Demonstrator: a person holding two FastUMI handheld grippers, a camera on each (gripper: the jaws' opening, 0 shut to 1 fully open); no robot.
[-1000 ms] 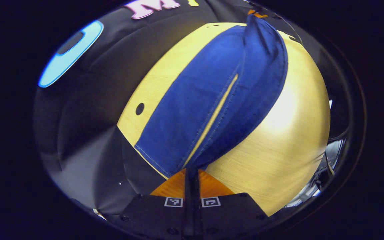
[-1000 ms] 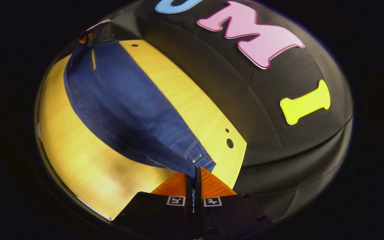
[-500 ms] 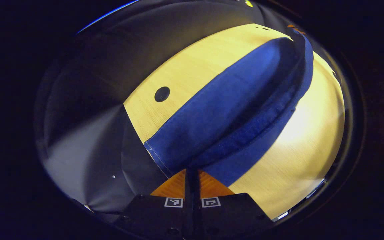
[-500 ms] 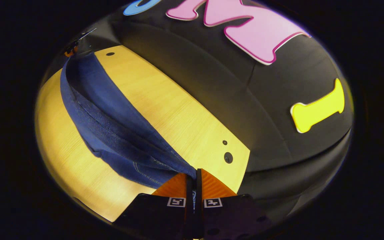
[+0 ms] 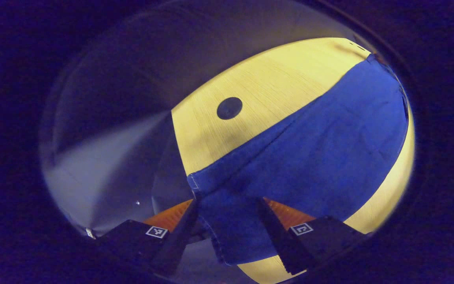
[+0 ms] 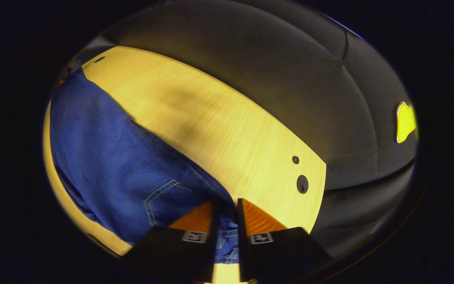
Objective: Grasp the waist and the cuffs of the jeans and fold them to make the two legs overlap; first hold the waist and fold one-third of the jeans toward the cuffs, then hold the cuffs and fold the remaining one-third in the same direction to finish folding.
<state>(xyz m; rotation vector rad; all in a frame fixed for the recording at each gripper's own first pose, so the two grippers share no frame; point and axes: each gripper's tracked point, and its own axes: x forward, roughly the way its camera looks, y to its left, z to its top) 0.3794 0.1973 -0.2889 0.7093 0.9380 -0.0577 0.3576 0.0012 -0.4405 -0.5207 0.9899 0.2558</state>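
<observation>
Lying flat on the pale yellow wood-grain table (image 5: 274, 75), with legs stacked one on the other: long dark blue denim jeans (image 5: 329, 150).

Seen from the left gripper view: the cuff end, plain denim with a stitched hem, resting between the widely spread fingers of the left gripper (image 5: 227, 225), neither finger pressing on it. Also one round dark hole (image 5: 229, 108) in the tabletop, beside the jeans.

Seen from the right gripper view instead: the waist end, with curved pocket stitching (image 6: 164, 189), and two small dark holes (image 6: 302, 184) near the table's corner. Right gripper (image 6: 227, 221) parted only a little, waist fabric lying in the narrow gap, no firm clamp visible.

Cuff corner reaching the table's side edge in the left gripper view. Broad band of bare wood between the jeans and the table's far edge, where the dark booth wall (image 6: 250, 63) rises. Thin strip of bare wood on the jeans' other side.

Long axis running from gripper to gripper: cuffs toward the left one, waist toward the right one, roughly parallel to the table's far edge.
</observation>
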